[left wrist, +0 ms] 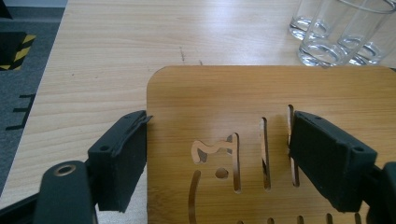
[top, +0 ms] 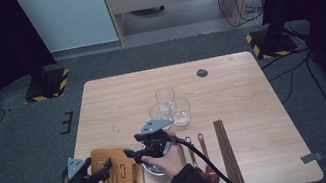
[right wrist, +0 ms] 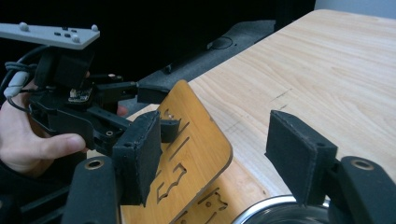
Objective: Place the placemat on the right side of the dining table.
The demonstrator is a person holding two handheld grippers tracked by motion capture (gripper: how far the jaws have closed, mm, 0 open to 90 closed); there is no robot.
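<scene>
A wooden board [top: 114, 173] with cut-out slots sits at the table's front left, tilted up on one side. My left gripper [top: 105, 166] is shut on it. In the left gripper view the board [left wrist: 261, 93] lies between the jaws, one jaw at its left edge and the other on the slotted face. My right gripper [top: 129, 153] points left toward the board's raised edge, above a metal bowl [top: 152, 168]. In the right gripper view its jaws [right wrist: 215, 140] stand wide open, the tilted board [right wrist: 196, 135] just ahead of them, the left gripper [right wrist: 159, 112] beyond.
A second slotted board [right wrist: 210, 205] lies flat under the tilted one. Three clear glasses [top: 168, 105] stand mid-table behind the grippers. Two spoons [top: 207, 160] and dark chopsticks [top: 228, 153] lie to the right of the bowl. The table [top: 231, 89] has bare wood at the back and left.
</scene>
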